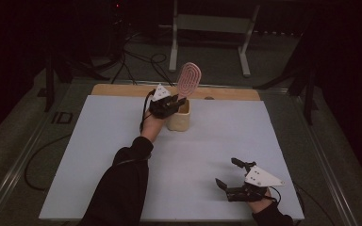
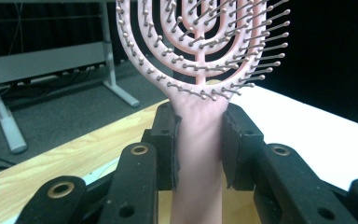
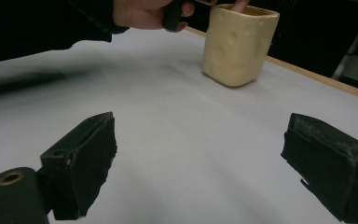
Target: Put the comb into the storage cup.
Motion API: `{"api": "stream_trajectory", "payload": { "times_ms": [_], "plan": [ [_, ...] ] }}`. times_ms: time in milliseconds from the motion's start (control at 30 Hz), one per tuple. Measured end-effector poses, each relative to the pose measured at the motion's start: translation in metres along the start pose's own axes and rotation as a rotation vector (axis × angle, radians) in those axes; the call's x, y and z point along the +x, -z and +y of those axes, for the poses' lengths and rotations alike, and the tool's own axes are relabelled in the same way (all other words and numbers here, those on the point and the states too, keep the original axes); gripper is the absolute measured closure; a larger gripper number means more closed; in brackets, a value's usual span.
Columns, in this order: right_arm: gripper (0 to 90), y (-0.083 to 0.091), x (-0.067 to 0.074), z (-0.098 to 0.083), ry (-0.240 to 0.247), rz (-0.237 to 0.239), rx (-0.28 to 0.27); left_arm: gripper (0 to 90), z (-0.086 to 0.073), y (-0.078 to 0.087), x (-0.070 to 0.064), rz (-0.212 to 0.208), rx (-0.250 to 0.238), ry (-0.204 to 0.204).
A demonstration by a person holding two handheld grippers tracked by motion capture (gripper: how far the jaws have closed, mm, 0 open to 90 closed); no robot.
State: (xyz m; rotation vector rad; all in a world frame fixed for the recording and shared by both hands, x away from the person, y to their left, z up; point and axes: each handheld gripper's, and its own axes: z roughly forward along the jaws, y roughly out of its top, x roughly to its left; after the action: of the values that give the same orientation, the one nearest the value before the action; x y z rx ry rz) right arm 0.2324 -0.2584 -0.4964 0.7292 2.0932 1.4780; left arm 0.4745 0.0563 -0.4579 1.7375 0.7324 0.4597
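At the upper centre of the high view, just above the cream cup (image 1: 179, 120), I hold the pink hairbrush (image 1: 188, 80) upright, its head standing clear over the cup's rim and its handle running down into the cup. My left gripper (image 1: 175, 101) is clenched on the neck of the handle, right below the head; in the left gripper view the two black pads press flat on either side of the pink stem (image 2: 199, 140). I judge the brush light and stiff, a hard plastic that will not flex much, with a smooth handle that could twist between the pads if I loosen at all. The narrow neck is the sound place to take it; the bristles would bend and give no purchase. It is a vented oval head of nested pink arches, each lined with thin pins tipped by small balls. The cup has dimpled walls and stands on the white counter (image 1: 122, 141), near its far edge. My right gripper (image 1: 227, 177) rests at the lower right of the high view, jaws spread wide with nothing between them.
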Motion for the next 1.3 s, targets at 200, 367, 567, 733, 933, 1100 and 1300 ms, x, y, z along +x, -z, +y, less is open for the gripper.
{"api": "stream_trajectory", "payload": {
  "times_ms": [200,367,567,733,933,1100,1300],
  "plan": [
    [9.3,0.000,0.000,0.000,0.003,0.000,0.001,67.3,0.002,0.001,0.000,-0.001,0.024,-0.018],
    [9.3,0.000,0.000,0.000,0.003,-0.001,-0.001,30.1,0.006,0.002,0.003,-0.004,0.086,0.054],
    [9.2,0.000,0.000,0.000,0.000,0.000,-0.001,1.6,0.010,0.006,0.003,-0.061,0.114,0.026],
    [9.3,0.000,0.000,0.001,-0.001,-0.002,-0.001,0.0,0.013,0.011,0.002,-0.075,0.144,0.035],
    [9.3,0.000,-0.001,0.000,0.001,-0.004,-0.002,0.0,0.016,0.020,0.002,-0.099,0.168,0.036],
    [9.3,0.000,-0.001,0.000,-0.002,-0.005,0.002,0.0,0.021,0.030,0.003,-0.107,0.180,0.019],
    [9.2,0.000,-0.001,0.000,-0.004,-0.006,0.004,0.0,0.026,0.042,0.002,-0.132,0.195,0.011]
  ]
}}
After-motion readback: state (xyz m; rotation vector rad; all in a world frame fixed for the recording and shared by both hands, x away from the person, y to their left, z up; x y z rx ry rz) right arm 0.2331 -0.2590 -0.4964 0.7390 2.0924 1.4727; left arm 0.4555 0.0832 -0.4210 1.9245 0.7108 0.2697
